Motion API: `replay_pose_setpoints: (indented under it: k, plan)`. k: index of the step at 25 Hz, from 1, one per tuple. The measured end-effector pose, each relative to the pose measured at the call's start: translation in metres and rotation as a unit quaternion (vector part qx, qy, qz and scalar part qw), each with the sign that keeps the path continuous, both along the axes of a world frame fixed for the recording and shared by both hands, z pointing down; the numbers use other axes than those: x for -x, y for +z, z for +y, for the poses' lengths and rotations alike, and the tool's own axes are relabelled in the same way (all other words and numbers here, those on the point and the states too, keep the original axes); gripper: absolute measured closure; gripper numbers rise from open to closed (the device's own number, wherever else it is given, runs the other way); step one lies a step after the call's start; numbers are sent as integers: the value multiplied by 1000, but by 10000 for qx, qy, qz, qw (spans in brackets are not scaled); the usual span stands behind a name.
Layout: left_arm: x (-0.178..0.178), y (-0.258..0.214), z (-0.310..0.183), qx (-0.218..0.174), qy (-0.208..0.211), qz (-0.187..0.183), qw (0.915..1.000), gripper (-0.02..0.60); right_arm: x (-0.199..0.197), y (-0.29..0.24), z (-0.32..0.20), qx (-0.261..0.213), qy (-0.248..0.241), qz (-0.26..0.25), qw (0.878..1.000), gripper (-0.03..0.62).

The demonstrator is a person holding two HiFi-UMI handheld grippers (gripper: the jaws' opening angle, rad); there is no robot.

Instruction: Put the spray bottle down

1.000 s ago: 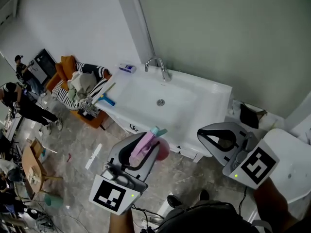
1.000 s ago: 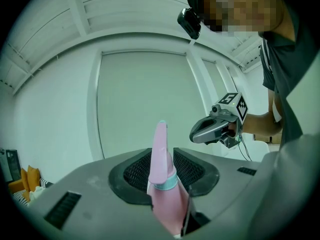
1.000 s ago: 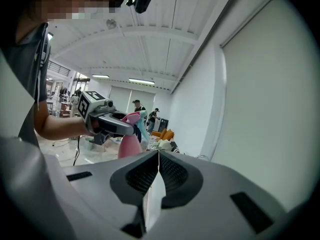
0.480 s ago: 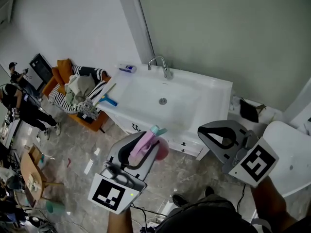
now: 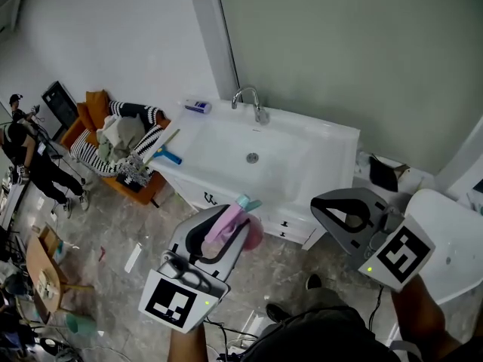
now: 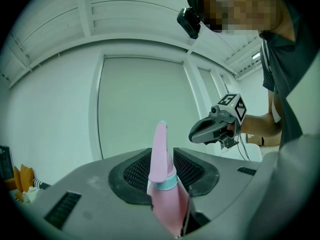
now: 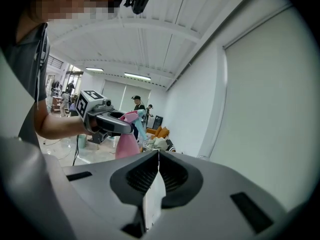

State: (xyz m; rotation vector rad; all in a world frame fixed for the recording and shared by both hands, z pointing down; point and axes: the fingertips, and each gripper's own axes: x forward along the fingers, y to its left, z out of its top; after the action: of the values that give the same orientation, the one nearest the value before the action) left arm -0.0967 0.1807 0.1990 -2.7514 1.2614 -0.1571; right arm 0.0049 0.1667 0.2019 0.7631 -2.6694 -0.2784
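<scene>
Item, spray bottle (image 5: 250, 234): pink, clamped nozzle-up in my left gripper (image 5: 216, 240), held in the air at 6 o'clock of the white sink (image 5: 343, 157), barely shifted over the last second; right gripper (image 5: 349, 216) at its 3 o'clock, jaws together, empty; I judge the setting-down not yet begun.

White basin counter (image 5: 338, 151) with chrome faucet (image 5: 247, 101) against grey-green wall (image 5: 339, 44); white wall (image 5: 113, 29) to the left. Grey marbled floor (image 5: 121, 217). Orange armchair (image 5: 96, 101) piled with what looks like striped cloth (image 5: 98, 155). Ceiling strip lights (image 7: 137, 76) on. People (image 5: 34, 164) far left.
</scene>
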Motion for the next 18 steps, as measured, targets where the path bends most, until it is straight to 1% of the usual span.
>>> replay_pose_setpoints:
  k: [2, 5, 6, 10, 13, 16, 18]
  plan:
    - [-1, 1, -3, 16, -27, 26, 10000, 451, -3, 1, -4, 22, 4, 6, 10000, 585]
    - [-6, 6, -2, 143, -140, 305, 9993, 451, -12, 11, -7, 27, 6, 257, 9997, 585]
    - [-4, 8, 0, 204, -206, 332, 9990, 451, -12, 14, -8, 28, -11, 312, 9995, 585]
    - [5, 6, -14, 274, -353, 46, 9990, 451, 1, 14, -24, 45, -248, 94, 9996, 586]
    - [-1, 6, -33, 284, -380, -197, 9987, 451, 1, 10, -45, 158, -395, -203, 9989, 585]
    - [-15, 5, -59, 229, -416, -273, 9985, 451, -12, 5, -73, 173, -453, -381, 9981, 585]
    - [-22, 7, -74, 206, -461, -255, 9984, 451, -18, 10, -89, 193, -514, -342, 9979, 586]
